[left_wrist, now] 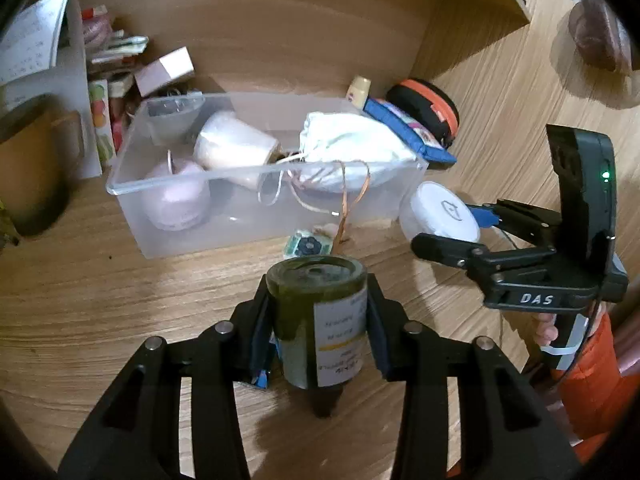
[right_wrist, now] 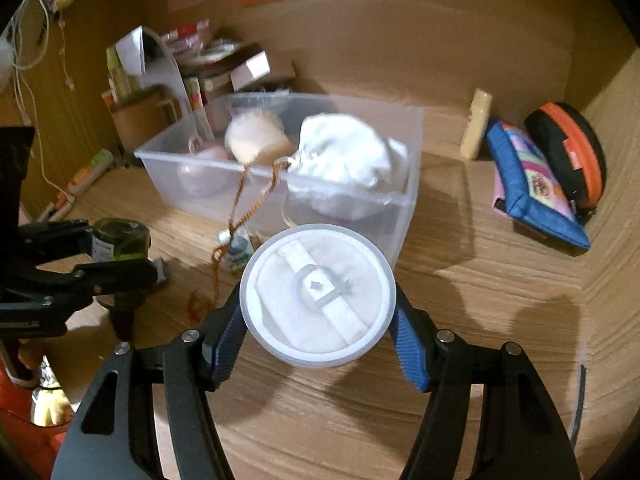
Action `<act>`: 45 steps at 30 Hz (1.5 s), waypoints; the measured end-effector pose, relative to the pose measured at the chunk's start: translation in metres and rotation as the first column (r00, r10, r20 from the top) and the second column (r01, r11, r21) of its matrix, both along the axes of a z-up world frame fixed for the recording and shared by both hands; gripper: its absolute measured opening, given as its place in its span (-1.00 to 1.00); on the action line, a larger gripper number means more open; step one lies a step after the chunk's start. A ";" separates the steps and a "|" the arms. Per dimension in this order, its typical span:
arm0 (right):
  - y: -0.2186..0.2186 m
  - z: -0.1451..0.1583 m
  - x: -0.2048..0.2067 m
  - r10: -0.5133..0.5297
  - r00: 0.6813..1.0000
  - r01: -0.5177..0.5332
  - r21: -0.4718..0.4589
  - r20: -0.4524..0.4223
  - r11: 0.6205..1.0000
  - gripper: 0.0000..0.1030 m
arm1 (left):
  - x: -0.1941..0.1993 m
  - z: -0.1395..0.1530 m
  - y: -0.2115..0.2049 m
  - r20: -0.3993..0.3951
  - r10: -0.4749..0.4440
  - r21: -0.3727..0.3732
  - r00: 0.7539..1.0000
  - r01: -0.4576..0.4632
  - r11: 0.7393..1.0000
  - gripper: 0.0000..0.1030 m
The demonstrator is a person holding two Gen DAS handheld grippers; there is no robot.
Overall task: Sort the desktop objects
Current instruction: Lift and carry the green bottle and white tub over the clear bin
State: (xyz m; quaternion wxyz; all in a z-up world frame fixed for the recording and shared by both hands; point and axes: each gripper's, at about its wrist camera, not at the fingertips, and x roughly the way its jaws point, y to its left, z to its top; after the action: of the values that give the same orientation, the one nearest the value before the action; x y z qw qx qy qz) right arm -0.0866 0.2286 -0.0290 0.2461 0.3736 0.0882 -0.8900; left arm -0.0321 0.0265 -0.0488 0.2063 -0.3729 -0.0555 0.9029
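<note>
Warm, dim light from above; soft shadows on the tabletop (right_wrist: 500, 300). Edges bend and go dark; things look blurry.

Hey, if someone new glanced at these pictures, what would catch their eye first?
Probably the two held items: the left hand-held gripper clamps a dark green jar, and the right hand-held gripper grips a round white container, both in front of the bin. Behind them sits a clear plastic bin holding a white drawstring bag, with an orange-trimmed black case off to the right.
</note>
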 end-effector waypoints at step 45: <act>-0.022 0.070 -0.029 0.037 0.990 -0.055 -0.136 -0.133 0.989 0.21 | -0.040 0.106 -0.076 -0.237 0.145 0.016 0.961 -0.146 0.989 -0.20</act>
State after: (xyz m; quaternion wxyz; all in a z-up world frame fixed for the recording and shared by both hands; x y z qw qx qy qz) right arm -0.1160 0.2069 0.0412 0.2858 0.2945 0.0506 -0.9105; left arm -0.0725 -0.0494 0.0568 0.1443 -0.2574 -0.0570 0.9538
